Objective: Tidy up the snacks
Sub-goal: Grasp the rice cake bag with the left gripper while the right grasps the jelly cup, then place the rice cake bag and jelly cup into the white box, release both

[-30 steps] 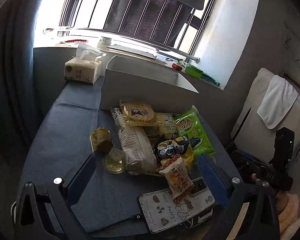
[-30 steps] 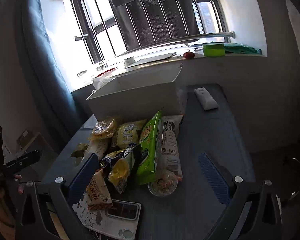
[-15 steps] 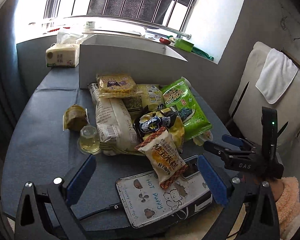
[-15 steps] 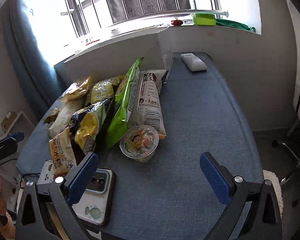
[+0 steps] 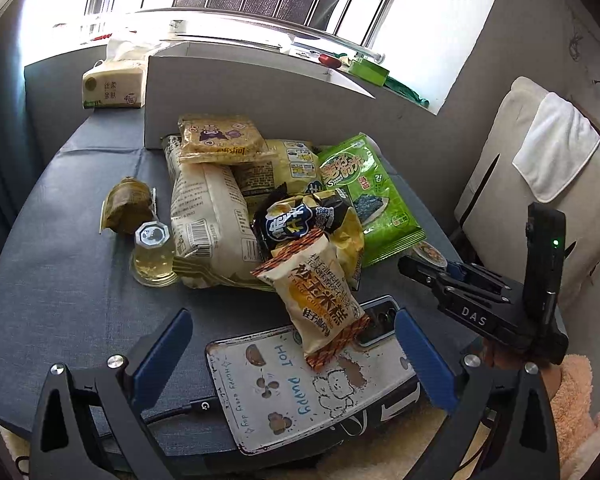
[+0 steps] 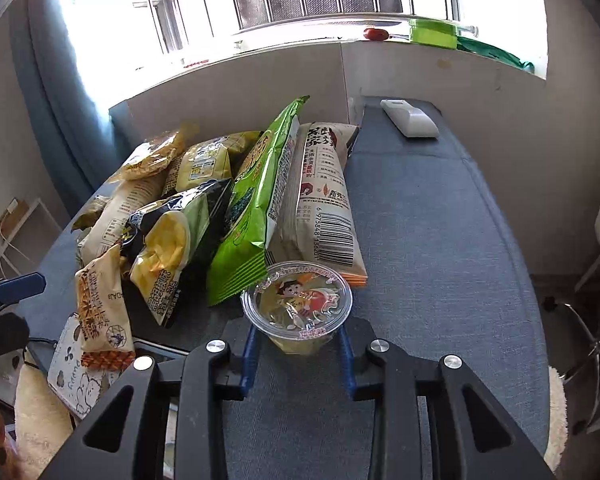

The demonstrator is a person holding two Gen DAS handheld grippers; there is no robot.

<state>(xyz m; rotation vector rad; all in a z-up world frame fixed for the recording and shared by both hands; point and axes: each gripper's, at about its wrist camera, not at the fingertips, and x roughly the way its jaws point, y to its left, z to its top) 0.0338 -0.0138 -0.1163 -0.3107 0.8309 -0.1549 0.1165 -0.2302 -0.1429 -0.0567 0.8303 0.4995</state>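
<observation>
R tongs point(image 6: 298, 354) closing round jelly cup point(image 6: 297, 306) by snack pile point(image 6: 204, 216), mid counter point(image 6: 440, 240); L tongs point(image 5: 292, 354) wide open, empty, over phone point(image 5: 300, 392) at near edge

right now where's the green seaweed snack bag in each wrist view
Left wrist: green seaweed bag lies flat, right of centre at the pile's right edge, beyond the right gripper.
Right wrist: same bag stands on edge at centre, just behind the jelly cup.
Shared landmark: white box behind the pile.

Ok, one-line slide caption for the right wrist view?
Right gripper closing around a jelly cup beside the snack pile on the blue table.
</observation>
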